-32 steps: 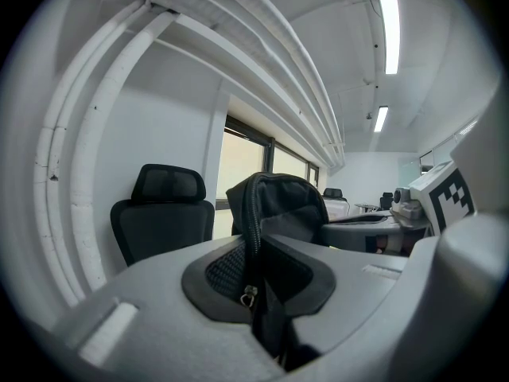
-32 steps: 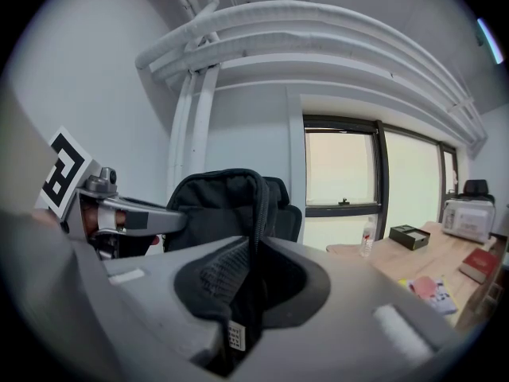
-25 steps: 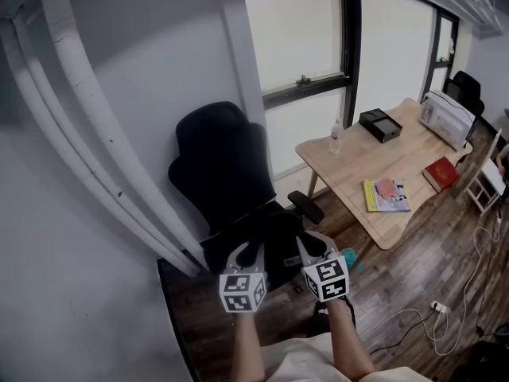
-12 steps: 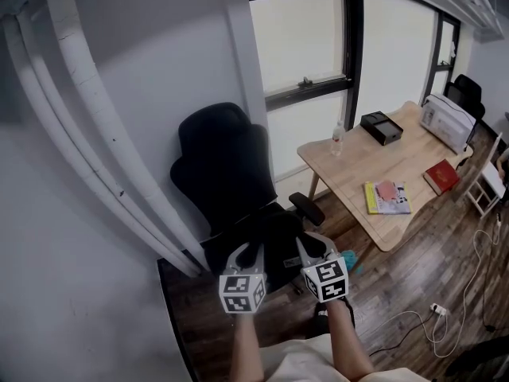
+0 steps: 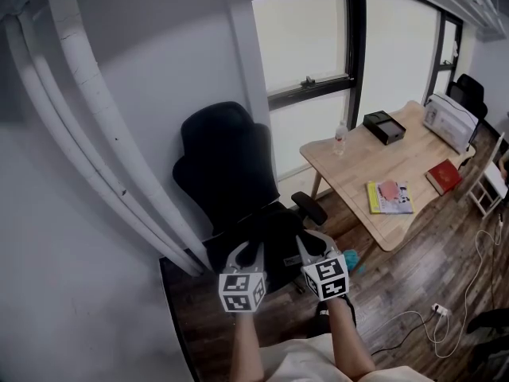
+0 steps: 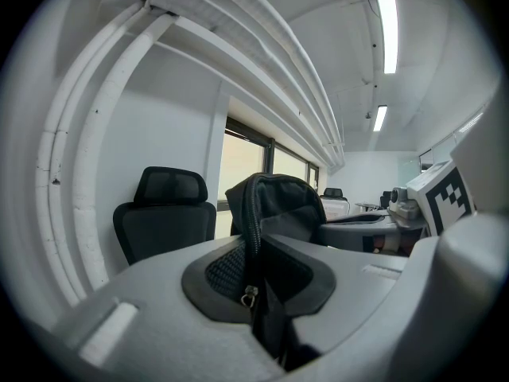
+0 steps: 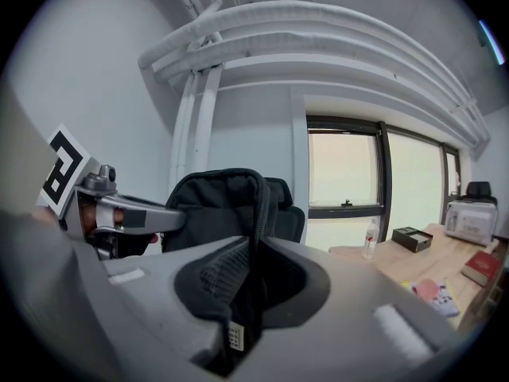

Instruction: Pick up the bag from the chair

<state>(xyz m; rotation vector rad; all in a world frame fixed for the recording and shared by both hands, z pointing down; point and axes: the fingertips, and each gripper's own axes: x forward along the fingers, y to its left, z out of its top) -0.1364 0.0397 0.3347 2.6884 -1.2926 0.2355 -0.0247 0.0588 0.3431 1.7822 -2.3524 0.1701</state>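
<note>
A black office chair (image 5: 227, 165) stands against a white wall by a window, with a light wooden bench (image 5: 358, 165) to its right on a dark plank floor. A black bag (image 5: 278, 241) hangs between two hand-held grippers over the chair's seat, in front of the backrest; whether its underside touches the seat cannot be made out. The left hand-held gripper (image 5: 248, 253) has its jaws narrowed and clamped on the bag's zipped edge, a small metal zip pull (image 6: 250, 295) dangling just above the pinch. The right hand-held gripper (image 5: 308, 247) is clamped the same way on the opposite zipped edge. The bag's inside is not visible, so its contents cannot be told. On the bench, well apart from one another, sit a white boxy item (image 5: 447, 119) at the far end, a black box (image 5: 384, 124), a yellow booklet (image 5: 389, 196) with a pink patch on it, a red book (image 5: 443, 176) and a clear bottle (image 5: 340, 140) near the window edge. A small white label (image 7: 235, 337) is sewn to the bag's edge; its print is too small to read.
</note>
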